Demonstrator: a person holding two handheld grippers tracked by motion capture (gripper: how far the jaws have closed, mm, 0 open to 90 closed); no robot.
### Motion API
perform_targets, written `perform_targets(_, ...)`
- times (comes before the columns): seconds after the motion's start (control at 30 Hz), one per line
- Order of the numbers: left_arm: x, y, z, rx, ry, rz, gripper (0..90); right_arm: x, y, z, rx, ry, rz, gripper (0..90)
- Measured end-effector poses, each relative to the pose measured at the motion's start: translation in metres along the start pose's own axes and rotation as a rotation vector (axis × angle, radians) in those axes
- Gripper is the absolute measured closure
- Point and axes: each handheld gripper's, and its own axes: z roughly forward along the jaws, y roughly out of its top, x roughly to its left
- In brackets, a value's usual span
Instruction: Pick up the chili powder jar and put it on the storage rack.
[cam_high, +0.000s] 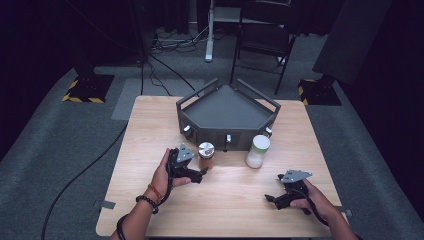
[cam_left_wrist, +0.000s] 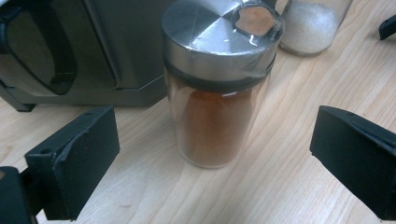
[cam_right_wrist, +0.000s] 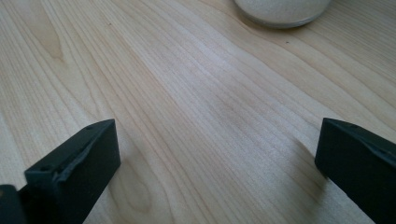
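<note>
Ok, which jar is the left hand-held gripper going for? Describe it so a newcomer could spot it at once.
Start at the dark grey tray at the far middle of the wooden table; two jars stand just in front of it. The spice jar is the left one, standing between the open jaws of the left hand-held gripper. It has orange-brown powder and a shiny metal lid, while the other jar holds white grains.

a tray is set at the far middle of the worktop. just before it a spice jar is stood at the left and a salt jar at the right, a little apart.
</note>
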Motion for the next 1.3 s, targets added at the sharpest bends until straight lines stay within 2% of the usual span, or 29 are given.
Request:
perform_targets(0.43, 0.000, -0.003, 0.024, -0.035, -0.017, -0.086, 2.8, 0.000, 0.000, 0.000, 0.000, 0.000, 0.000, 0.0)
perform_targets(0.7, -0.008, -0.004, 0.034, -0.049, 0.024, -0.097, 5.5, 0.000, 0.000, 0.000, 0.000, 0.000, 0.000, 0.0)
perform_targets(0.8, -0.012, -0.002, 0.037, -0.038, 0.056, -0.060, 10.8, 0.000, 0.000, 0.000, 0.000, 0.000, 0.000, 0.0)
perform_targets(0.87, -0.009, -0.006, 0.038, -0.062, 0.045, -0.098, 13.9, 0.000, 0.000, 0.000, 0.000, 0.000, 0.000, 0.0)
perform_targets(0.9, -0.008, -0.007, 0.038, -0.068, 0.043, -0.103, 15.8, 0.000, 0.000, 0.000, 0.000, 0.000, 0.000, 0.0)
perform_targets(1.1, -0.009, -0.008, 0.042, -0.089, 0.028, -0.073, 24.2, 0.000, 0.000, 0.000, 0.000, 0.000, 0.000, 0.0)
perform_targets(1.3, -0.009, -0.010, 0.045, -0.115, 0.026, -0.097, 30.7, 0.000, 0.000, 0.000, 0.000, 0.001, 0.001, 0.0)
